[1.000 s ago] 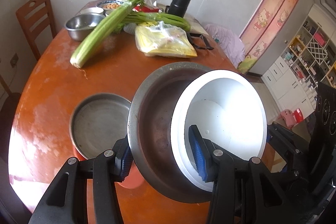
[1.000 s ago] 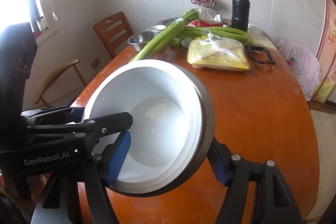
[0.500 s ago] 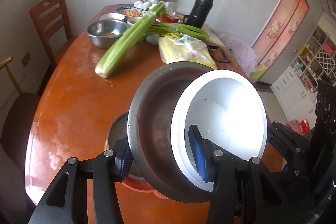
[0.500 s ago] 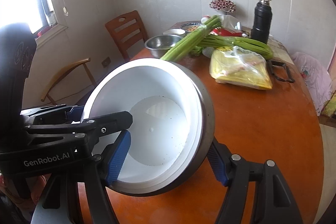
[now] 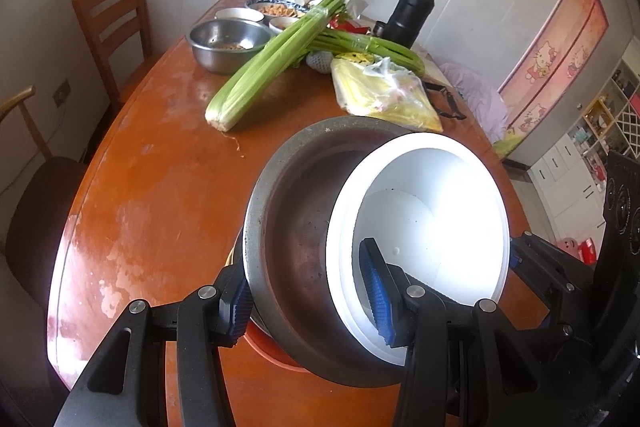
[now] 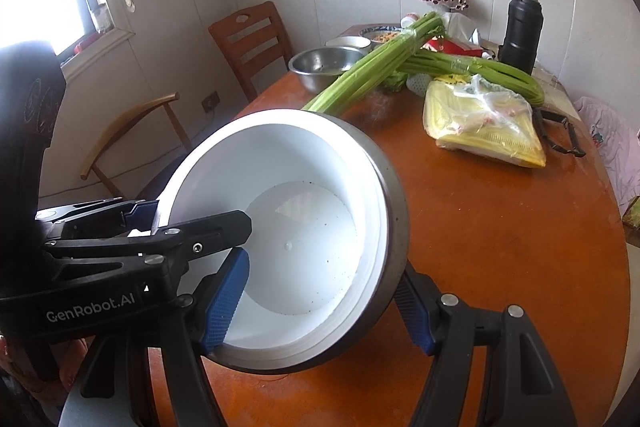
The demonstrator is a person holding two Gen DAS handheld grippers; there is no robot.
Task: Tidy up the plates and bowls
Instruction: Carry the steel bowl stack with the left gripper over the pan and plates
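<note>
- Two nested vessels are the centre of the work: a white bowl [image 5: 432,211] sits inside a steel basin [image 5: 296,251], and the pair is carried tilted above the near end of the desk [image 5: 160,195], not resting on it.
- Both grippers hold this pair. The left gripper [image 5: 308,291] has one finger outside the basin's wall and the other inside the white bowl, clamped on both walls together.
- The right gripper [image 6: 320,299] does the same on the opposite side of the rim, one blue pad inside the white bowl [image 6: 280,227] and one under the steel basin [image 6: 392,227].
- Under the lifted pair, in the left wrist view, an orange-red rim [image 5: 280,355] peeps out; it looks like another dish on the desk, but too little shows to say which kind.
- Progress, as a judgement: the stacking is partly done, since bowl and basin are already nested, and setting them down remains, perhaps onto that dish below.
- Farther off, more dishes wait: a steel bowl [image 5: 228,43] with scraps inside and some small bowls of food [image 5: 276,11] at the far end.
- Around those lie two celery bunches [image 5: 272,59], a yellow plastic bag [image 5: 384,95] and a black flask [image 5: 412,13]; a wooden chair [image 5: 112,23] stands beside the desk.
</note>
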